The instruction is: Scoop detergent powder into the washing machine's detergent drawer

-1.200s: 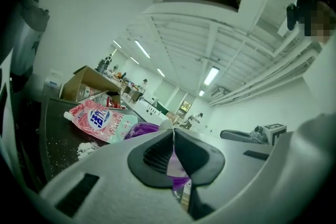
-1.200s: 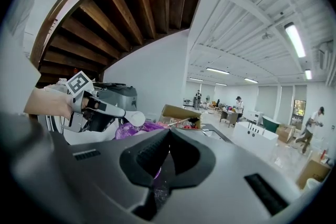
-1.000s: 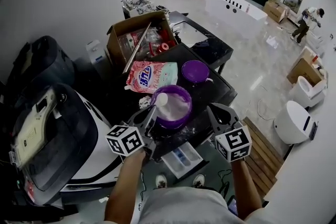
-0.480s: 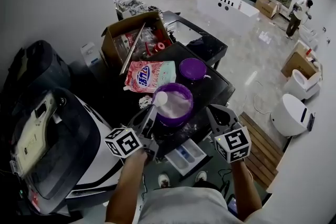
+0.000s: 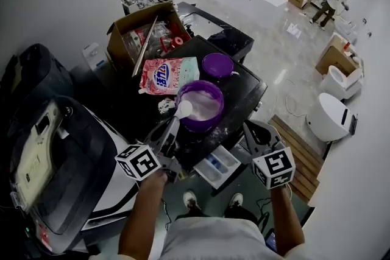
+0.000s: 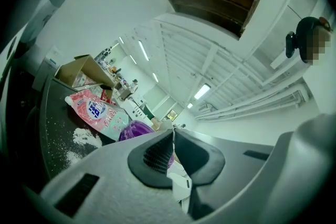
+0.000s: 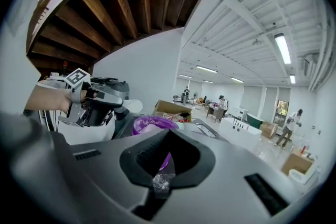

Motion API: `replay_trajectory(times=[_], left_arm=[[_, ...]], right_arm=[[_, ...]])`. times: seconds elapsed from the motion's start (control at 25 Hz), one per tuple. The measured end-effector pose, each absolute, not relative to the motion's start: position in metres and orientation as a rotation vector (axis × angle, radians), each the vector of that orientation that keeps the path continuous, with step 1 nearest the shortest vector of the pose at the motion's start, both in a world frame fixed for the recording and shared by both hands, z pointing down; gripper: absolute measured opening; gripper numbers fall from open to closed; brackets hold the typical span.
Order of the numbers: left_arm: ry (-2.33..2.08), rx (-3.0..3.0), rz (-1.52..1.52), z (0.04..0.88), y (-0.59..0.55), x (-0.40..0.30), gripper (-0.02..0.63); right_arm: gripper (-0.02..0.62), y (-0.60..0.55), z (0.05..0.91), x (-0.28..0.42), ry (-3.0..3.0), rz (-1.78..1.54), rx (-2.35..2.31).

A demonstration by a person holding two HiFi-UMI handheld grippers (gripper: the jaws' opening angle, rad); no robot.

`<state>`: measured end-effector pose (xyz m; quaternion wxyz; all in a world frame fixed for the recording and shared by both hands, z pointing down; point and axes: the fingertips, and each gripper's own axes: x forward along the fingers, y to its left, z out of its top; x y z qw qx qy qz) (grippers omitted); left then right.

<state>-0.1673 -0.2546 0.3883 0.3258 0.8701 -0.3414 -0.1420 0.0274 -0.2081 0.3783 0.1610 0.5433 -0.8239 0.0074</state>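
Left forearm (image 5: 141, 216) comes up from the bottom edge, angled toward the black worktop (image 5: 244, 91). The left gripper (image 5: 169, 131) is clamped on the handle of a white scoop (image 5: 181, 110) – in its own view you can see the white handle (image 6: 179, 182) pinched between the closed jaws. The scoop's head sits at the near-left rim of the purple bowl (image 5: 204, 127), which holds the detergent powder (image 5: 204, 103). The pink detergent bag (image 5: 167, 75) and purple lid (image 5: 217, 65) lie behind the bowl. The detergent drawer (image 5: 228, 158) is pulled out below the worktop edge, between the two grippers. The right gripper (image 5: 251, 129) hovers beside it on a raised forearm (image 5: 286, 216) – jaws together, holding nothing.
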Motion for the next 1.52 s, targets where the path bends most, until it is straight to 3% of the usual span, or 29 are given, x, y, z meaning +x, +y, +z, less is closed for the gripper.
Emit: replay_trajectory(times=[0.88, 1.52], left_arm=[[-1.080, 2.135, -0.347, 0.442, -0.118, -0.079, 0.014], [-1.168, 2.139, -0.096, 0.511, -0.119, -0.058, 0.014]], right_arm=[[-0.002, -0.110, 0.418, 0.121, -2.483, 0.060, 1.326], [-0.003, -0.103, 0.482, 0.133, -2.485, 0.160, 1.216]])
